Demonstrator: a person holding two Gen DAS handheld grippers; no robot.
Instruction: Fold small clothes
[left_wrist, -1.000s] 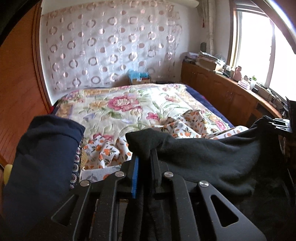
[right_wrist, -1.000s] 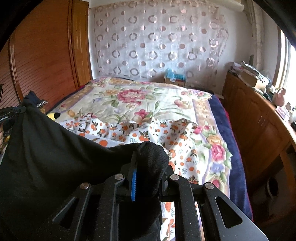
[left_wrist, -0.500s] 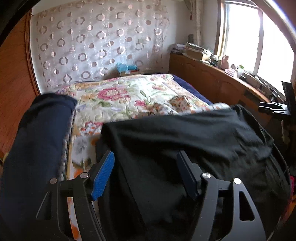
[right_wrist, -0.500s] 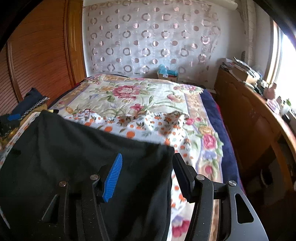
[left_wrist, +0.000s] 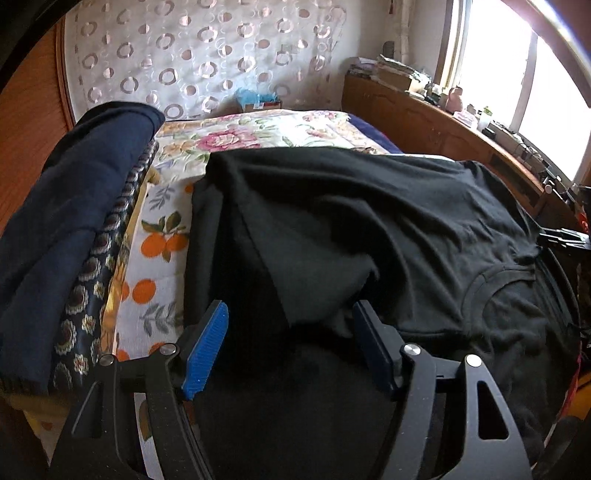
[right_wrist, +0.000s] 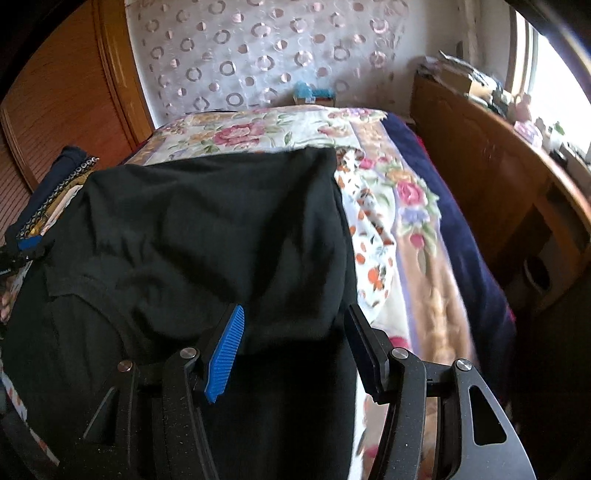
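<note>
**Black shirt spread flat, both grippers wide open**

Left wrist view: the left gripper (left_wrist: 290, 341) is seen with its jaws spread wide, and nothing is held between them. The black shirt (left_wrist: 388, 221) is laid across the bed (left_wrist: 258, 129), its round neckline turned toward the right of the frame and a folded flap of cloth lying just ahead of the blue pad. A white cloth printed with oranges (left_wrist: 159, 258) is exposed beside the shirt's left edge. A navy garment (left_wrist: 74, 206) is piled on a patterned dark fabric further left. The right gripper (left_wrist: 561, 236) is glimpsed at the shirt's far side.

Right wrist view: the right gripper (right_wrist: 293, 349) is likewise held fully open and empty, its fingers straddling the shirt's near edge. The black shirt (right_wrist: 207, 229) is draped over the floral bedspread (right_wrist: 258, 133). A wooden cabinet (right_wrist: 491, 162) is seen along the right side under the window.
</note>
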